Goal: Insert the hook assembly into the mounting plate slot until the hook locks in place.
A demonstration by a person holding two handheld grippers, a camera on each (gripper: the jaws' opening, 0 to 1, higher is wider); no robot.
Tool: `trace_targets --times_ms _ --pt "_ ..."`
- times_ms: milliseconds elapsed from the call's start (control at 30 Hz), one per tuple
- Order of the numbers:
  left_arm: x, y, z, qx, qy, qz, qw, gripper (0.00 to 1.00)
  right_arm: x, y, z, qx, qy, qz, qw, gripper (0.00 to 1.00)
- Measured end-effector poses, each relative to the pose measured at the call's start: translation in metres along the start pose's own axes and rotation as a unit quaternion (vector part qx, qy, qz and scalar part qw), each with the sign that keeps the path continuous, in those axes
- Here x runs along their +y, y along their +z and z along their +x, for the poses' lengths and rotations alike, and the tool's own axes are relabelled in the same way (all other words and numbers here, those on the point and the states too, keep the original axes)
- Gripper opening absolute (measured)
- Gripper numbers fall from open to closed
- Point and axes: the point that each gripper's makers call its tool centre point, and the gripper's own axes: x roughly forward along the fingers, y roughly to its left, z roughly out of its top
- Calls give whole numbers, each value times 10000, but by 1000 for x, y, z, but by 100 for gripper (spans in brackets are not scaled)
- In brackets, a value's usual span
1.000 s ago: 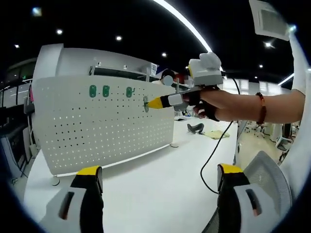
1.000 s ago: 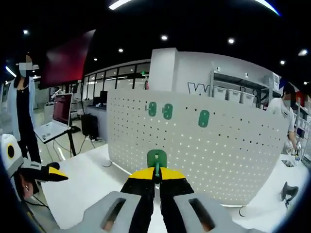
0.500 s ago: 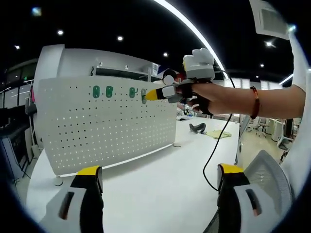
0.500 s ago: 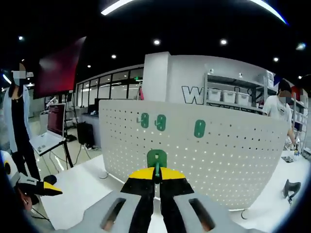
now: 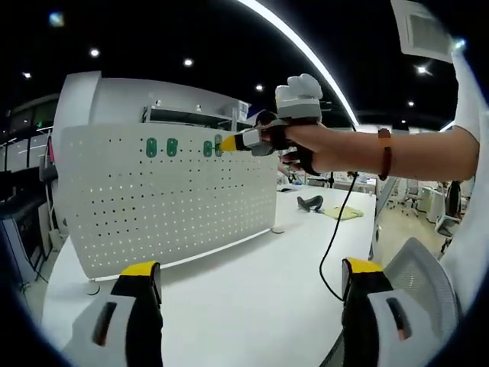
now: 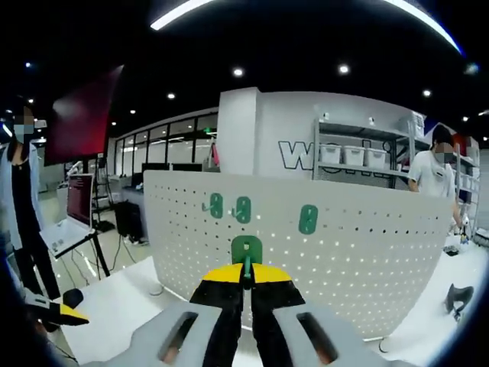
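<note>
The right hand-held gripper [image 6: 244, 284] sits bottom centre of the right gripper view, its yellow-tipped jaws clenched on a green hook [image 6: 246, 252] that sticks up just above the tips. Right behind the hook, across the middle of the frame, is the white pegboard [image 6: 367, 260], standing upright on the white table [image 6: 126, 306]. Three more green hooks [image 6: 242, 209] already hang along its top rows. In the left gripper view you can see the same right hand-held gripper [image 5: 229, 143] at upper centre, held by a person's hand [image 5: 306, 149], its yellow tip right up at the top row of the pegboard [image 5: 153, 206] beside the hung hooks [image 5: 151, 147]; can't tell if it's touching the board. The left hand-held gripper [image 5: 248, 294] is released, jaws wide apart at the bottom of its view, nothing between them, over the table [image 5: 252, 283]. A person stands at the far left edge of the right gripper view.
</note>
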Motion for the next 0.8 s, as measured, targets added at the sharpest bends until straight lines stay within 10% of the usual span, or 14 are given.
trace_targets --times_ms 800 --pt "6 -1 -5 23 -40 -18 10000 100 -12 24 34 -123 -334 191 9992 1"
